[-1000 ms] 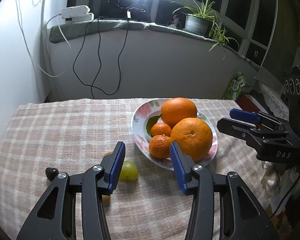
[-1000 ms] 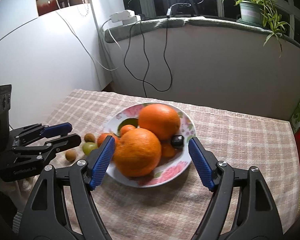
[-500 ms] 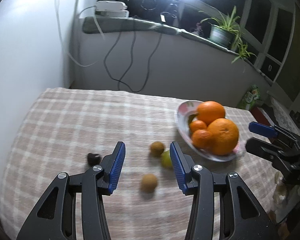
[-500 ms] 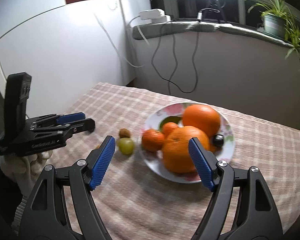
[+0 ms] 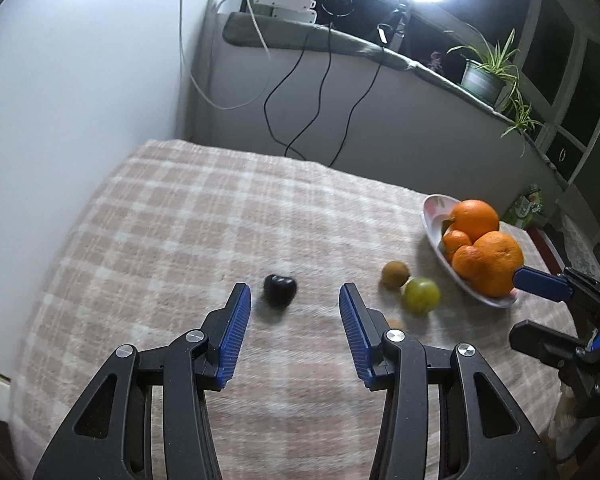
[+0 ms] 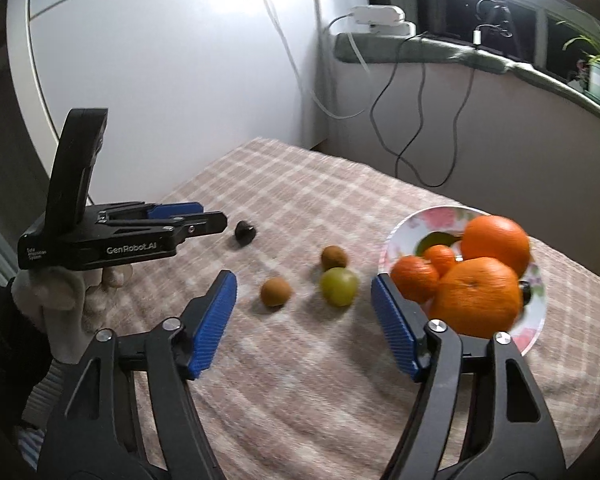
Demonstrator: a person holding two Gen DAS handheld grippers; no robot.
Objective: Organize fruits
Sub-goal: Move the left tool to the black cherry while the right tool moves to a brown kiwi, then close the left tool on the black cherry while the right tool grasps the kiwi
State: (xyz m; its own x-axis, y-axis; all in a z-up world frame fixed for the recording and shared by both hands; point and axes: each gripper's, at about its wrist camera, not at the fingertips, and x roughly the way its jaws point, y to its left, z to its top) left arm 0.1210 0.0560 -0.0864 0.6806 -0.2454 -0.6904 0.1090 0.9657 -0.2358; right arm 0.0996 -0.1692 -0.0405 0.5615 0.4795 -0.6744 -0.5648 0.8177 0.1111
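Our left gripper (image 5: 295, 298), spread, faces a glossy dark cherry (image 5: 280, 289) mid-tablecloth (image 5: 188, 220). Right gripper (image 6: 303, 292), spread; only its view shows the round brown fruit (image 6: 275, 291) whole beside the smooth green one (image 6: 339, 286), near the floral plate (image 6: 428, 218) of dimpled oranges (image 6: 478, 298).

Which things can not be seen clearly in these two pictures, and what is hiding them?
- Small brown fruit: left wrist view, almost hidden behind the left gripper.
- Dark fruit on the plate: right wrist view, mostly behind the large orange; kind unclear.
- Plate: left wrist view, far side hidden by fruit.
- Right gripper: left wrist view, partly cut off by the edge.
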